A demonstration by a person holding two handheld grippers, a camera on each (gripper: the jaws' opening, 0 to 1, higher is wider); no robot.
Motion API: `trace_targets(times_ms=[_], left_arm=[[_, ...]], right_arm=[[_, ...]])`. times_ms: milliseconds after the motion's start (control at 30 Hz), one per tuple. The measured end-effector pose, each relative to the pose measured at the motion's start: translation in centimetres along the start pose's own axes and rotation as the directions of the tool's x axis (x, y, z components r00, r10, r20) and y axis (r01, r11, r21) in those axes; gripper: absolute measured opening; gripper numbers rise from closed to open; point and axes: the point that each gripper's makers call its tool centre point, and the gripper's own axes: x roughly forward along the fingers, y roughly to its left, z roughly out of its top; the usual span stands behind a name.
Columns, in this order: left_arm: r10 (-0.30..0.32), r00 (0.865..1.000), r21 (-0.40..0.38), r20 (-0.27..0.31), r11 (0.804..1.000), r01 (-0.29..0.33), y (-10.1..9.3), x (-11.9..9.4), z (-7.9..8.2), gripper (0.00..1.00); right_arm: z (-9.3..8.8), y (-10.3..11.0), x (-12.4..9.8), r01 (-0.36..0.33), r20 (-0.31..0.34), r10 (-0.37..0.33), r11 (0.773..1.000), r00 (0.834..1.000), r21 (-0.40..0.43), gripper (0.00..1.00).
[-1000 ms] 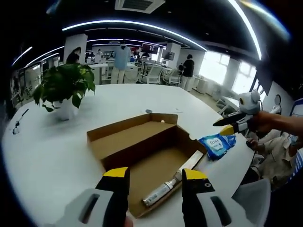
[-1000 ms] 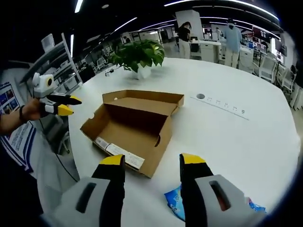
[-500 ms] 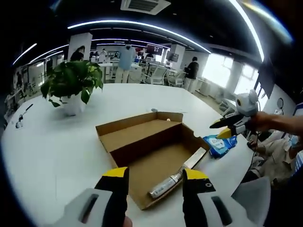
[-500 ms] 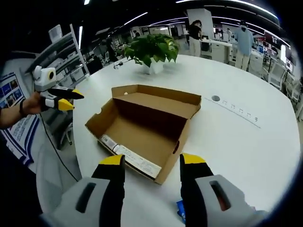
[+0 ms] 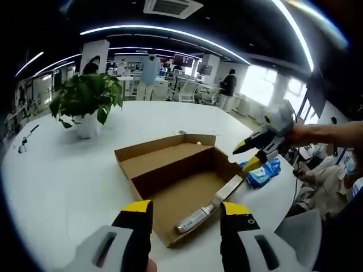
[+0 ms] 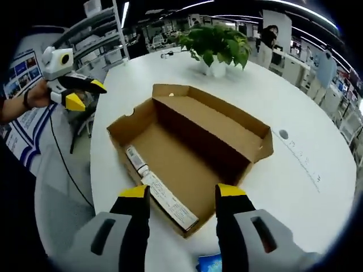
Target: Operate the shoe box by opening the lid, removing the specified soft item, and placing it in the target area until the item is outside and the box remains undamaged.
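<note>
Box (image 5: pixel 176 190) of brown cardboard lies open at the centre of the left gripper view, on a white round surface (image 5: pixel 57 187), its lid folded back toward the upper left of the frame. In the right gripper view the box (image 6: pixel 193 156) sits at the centre too, lid standing along its upper right side. Inside, along one long wall, lie a tube (image 5: pixel 195 218) and a flat white carton (image 5: pixel 229 190); in the right gripper view the tube (image 6: pixel 136 161) and carton (image 6: pixel 170 201) run from the middle left toward the lower middle of the frame. A blue packet (image 5: pixel 264 173) lies on the surface just beside the box, at the right of the left gripper view; a blue corner (image 6: pixel 210 265) shows at the bottom of the right gripper view. The left gripper (image 5: pixel 187 212) rises from the bottom of its view, jaws well apart and holding nothing; it also shows at the upper left of the right gripper view (image 6: pixel 79 93), held in a hand, off the surface's edge. The right gripper (image 6: pixel 182 195) has its jaws wide apart over the box's near wall, empty; in the left gripper view it (image 5: pixel 249 156) hangs above the packet and the box's right end. A potted plant (image 5: pixel 85 105) stands on the surface at the upper left.
</note>
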Motion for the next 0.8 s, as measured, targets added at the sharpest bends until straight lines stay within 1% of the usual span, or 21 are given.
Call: trace_targets(times_ms=[67, 100, 167, 267, 367, 433, 533, 567, 600, 667, 800], left_arm=[[-0.003, 1.0, 0.0, 0.004, 1.0, 0.003, 0.0, -0.1, 0.1, 0.48], [-0.003, 1.0, 0.003, 0.005, 1.0, 0.003, 0.0, -0.2, 0.1, 0.48], [-0.001, 1.0, 0.012, 0.007, 1.0, 0.001, -0.1, -0.5, 0.1, 0.48], [0.0, 1.0, 0.014, 0.012, 1.0, -0.001, -0.1, -0.8, 0.2, 0.48], [0.008, 1.0, -0.003, 0.022, 1.0, -0.008, 0.3, -1.0, 0.1, 0.48], [0.017, 1.0, -0.011, 0.024, 1.0, -0.017, 0.8, -1.1, -0.1, 0.48], [0.022, 1.0, -0.016, 0.022, 1.0, -0.022, 0.9, -1.4, -0.4, 0.48], [0.023, 1.0, -0.015, 0.021, 1.0, -0.023, 0.9, -1.4, -0.5, 0.48], [0.024, 1.0, -0.015, 0.018, 1.0, -0.024, 1.0, -1.5, -0.6, 0.48], [0.031, 0.999, -0.019, 0.016, 0.999, -0.03, 1.2, -1.6, -0.8, 0.48], [0.037, 0.999, -0.027, 0.017, 0.999, -0.036, 1.4, -1.6, -0.9, 0.48]], right_arm=[[0.1, 0.2, 0.8, -0.026, -0.033, 0.025, 0.999, 0.999, -0.043, 0.45], [-0.1, 0.2, 1.2, -0.04, -0.065, 0.035, 0.996, 0.997, -0.073, 0.45], [-0.4, 0.2, 1.9, -0.056, -0.107, 0.044, 0.991, 0.993, -0.118, 0.45], [-0.8, 0.1, 2.9, -0.078, -0.139, 0.06, 0.988, 0.988, -0.132, 0.45], [-1.5, -0.4, 4.0, -0.109, -0.191, 0.074, 0.978, 0.979, -0.176, 0.46], [-1.9, -0.5, 4.7, -0.13, -0.214, 0.088, 0.973, 0.973, -0.189, 0.46], [-2.4, -0.3, 5.3, -0.161, -0.247, 0.106, 0.963, 0.963, -0.214, 0.47], [-2.3, 0.1, 5.4, -0.172, -0.25, 0.114, 0.96, 0.961, -0.221, 0.45], [-2.3, 0.0, 5.5, -0.185, -0.251, 0.128, 0.958, 0.96, -0.219, 0.44], [-2.2, -0.3, 5.9, -0.203, -0.258, 0.141, 0.951, 0.956, -0.232, 0.44], [-2.3, 0.1, 6.2, -0.232, -0.278, 0.16, 0.941, 0.947, -0.248, 0.45]])
